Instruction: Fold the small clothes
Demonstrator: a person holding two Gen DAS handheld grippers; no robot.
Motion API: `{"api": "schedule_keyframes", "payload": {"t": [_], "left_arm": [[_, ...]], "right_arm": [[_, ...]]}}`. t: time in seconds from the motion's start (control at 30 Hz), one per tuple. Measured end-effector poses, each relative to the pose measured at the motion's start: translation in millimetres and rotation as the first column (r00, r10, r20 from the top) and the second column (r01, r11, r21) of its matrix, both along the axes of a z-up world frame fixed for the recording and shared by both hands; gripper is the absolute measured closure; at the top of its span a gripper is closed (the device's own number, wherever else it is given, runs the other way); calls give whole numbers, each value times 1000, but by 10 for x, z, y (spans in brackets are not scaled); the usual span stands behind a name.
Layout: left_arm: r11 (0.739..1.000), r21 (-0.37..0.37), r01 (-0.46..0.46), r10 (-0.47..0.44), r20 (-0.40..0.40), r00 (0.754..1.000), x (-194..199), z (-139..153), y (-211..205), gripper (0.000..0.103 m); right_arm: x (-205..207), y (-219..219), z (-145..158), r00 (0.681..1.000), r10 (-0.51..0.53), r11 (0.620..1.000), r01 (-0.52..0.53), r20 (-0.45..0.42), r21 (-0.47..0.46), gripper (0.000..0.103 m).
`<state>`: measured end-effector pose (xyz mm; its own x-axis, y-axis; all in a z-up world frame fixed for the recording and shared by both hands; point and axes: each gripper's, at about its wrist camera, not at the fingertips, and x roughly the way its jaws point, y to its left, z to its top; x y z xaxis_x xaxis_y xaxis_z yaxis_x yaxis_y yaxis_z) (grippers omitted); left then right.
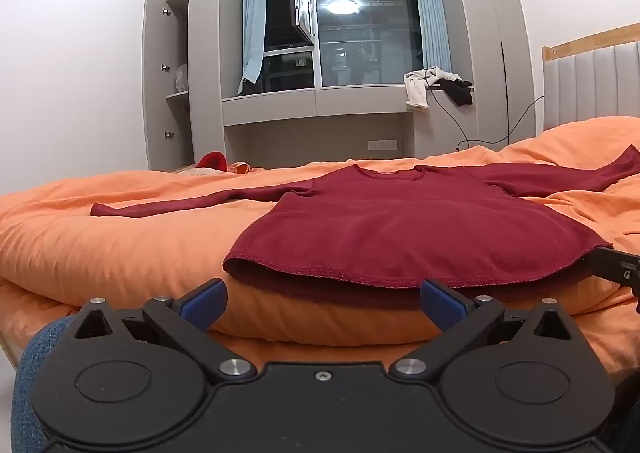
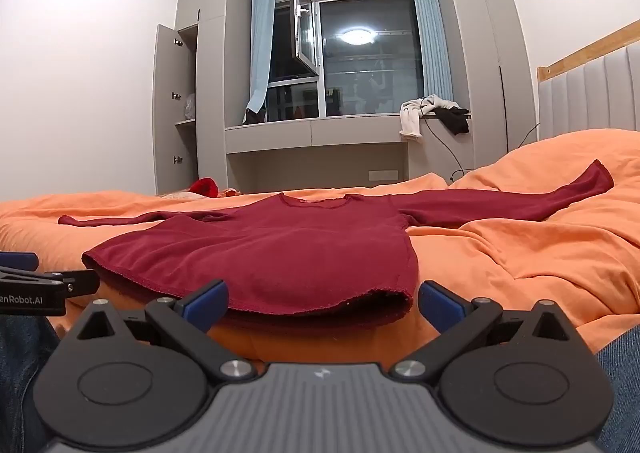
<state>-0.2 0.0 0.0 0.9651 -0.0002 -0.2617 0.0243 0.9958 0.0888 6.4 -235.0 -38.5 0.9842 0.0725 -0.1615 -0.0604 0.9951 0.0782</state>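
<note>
A small dark red long-sleeved shirt (image 1: 404,225) (image 2: 272,249) lies flat on the orange bedding (image 1: 100,245) (image 2: 520,253), hem towards me, both sleeves spread out to the sides. My left gripper (image 1: 322,303) stands open just short of the hem, near its left part, nothing between its blue-padded fingers. My right gripper (image 2: 322,303) is open too, in front of the hem's right corner, empty. Each gripper shows at the edge of the other's view, the right one (image 1: 616,267) at the hem's right end, the left one (image 2: 48,285) at its left end.
Behind the bed stand grey wardrobes, one door open (image 1: 160,81), and a window ledge with white and black clothes (image 1: 436,87) on it. A padded headboard (image 1: 592,85) is at the right. Something red (image 1: 212,161) lies at the bed's far edge. Jeans-clad legs (image 2: 620,373) flank the grippers.
</note>
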Motion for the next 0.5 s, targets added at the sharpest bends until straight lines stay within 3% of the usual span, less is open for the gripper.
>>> {"api": "schedule_keyframes", "payload": {"t": [0.5], "left_arm": [[1000, 3, -3, 3, 3, 1000, -45, 12, -51, 1]], "right_arm": [[-4, -25, 6, 1000, -12, 1000, 13, -15, 12, 0]]}}
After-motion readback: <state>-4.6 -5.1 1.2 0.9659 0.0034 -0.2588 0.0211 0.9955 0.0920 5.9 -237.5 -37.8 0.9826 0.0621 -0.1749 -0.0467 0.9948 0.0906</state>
